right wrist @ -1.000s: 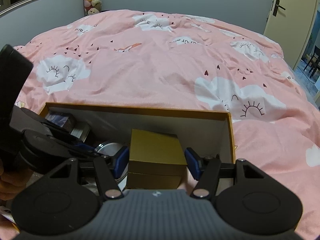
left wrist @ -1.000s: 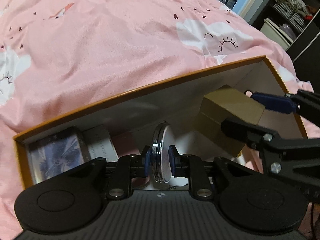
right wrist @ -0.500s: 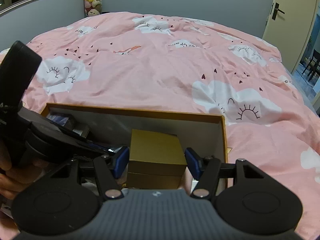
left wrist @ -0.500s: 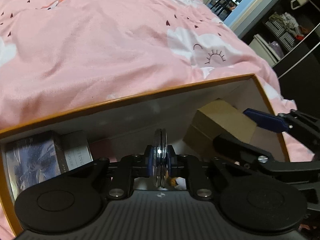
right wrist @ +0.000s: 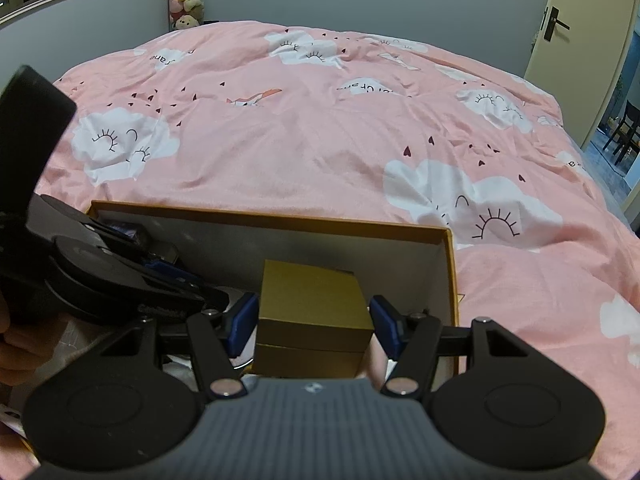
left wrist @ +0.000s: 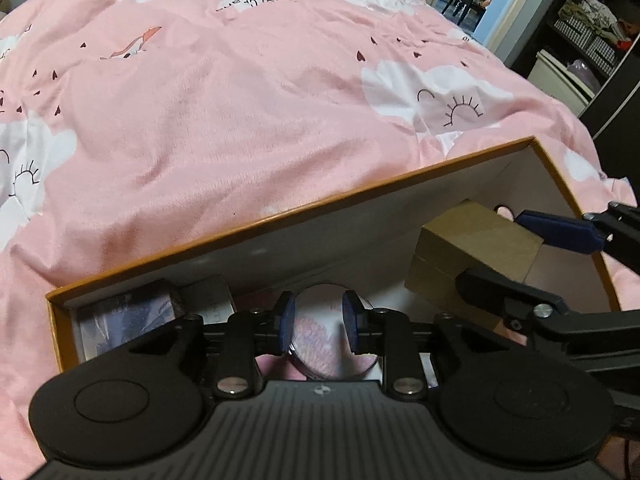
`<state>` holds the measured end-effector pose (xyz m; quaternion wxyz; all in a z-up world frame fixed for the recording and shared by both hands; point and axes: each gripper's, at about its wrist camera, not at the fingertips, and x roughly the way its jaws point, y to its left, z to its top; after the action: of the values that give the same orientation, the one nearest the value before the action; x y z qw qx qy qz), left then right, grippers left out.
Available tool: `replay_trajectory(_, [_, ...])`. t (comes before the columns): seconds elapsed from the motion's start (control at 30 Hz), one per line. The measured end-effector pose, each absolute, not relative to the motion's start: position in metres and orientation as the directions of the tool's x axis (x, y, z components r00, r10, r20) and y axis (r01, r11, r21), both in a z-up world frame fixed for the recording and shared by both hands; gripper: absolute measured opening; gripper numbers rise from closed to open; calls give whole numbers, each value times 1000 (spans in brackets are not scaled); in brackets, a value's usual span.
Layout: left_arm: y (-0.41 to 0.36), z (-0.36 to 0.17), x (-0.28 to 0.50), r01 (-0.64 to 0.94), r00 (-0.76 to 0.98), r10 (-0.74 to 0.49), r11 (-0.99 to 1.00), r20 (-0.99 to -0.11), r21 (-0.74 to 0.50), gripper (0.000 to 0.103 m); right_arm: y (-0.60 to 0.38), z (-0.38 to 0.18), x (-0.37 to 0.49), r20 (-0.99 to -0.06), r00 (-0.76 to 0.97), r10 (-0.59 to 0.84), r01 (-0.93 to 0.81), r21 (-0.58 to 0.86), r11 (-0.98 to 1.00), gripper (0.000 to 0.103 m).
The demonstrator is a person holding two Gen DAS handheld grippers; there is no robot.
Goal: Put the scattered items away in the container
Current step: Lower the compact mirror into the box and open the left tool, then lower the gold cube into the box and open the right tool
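Note:
An orange-rimmed cardboard box point(left wrist: 280, 216) with a white inside lies on the pink bed; it also shows in the right wrist view point(right wrist: 272, 218). My left gripper point(left wrist: 319, 322) is open over the box, and a round silver compact point(left wrist: 332, 340) lies flat on the box floor below its pads. My right gripper point(right wrist: 314, 326) is inside the box at the right end, its blue pads on both sides of a gold cube box point(right wrist: 312, 304), seen also in the left wrist view point(left wrist: 472, 248). A narrow gap shows at each pad.
A dark patterned packet point(left wrist: 128, 316) and a small white carton point(left wrist: 212, 300) sit in the box's left end. The pink cloud-print duvet point(right wrist: 320, 128) spreads all around. A doorway point(right wrist: 616, 128) and shelves point(left wrist: 592, 32) stand beyond the bed's right side.
My left gripper has opened and let go of the round compact, which went from standing on edge between the pads to lying flat in the box. The right gripper stays around the gold box.

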<state>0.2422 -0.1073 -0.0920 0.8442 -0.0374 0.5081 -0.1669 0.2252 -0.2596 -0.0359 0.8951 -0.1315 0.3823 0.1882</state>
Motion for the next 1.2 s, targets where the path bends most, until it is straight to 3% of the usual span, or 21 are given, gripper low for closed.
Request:
replay_trajectory(0.8, [-113, -96, 249, 291, 366, -260, 944, -894, -156, 26, -248, -35, 214, -727, 641, 247, -482, -131, 866, 64])
replay_trajectory(1.2, [-119, -108, 260, 281, 292, -293, 936, -910, -211, 26, -257, -35, 213, -723, 647, 241, -467, -126, 875, 64])
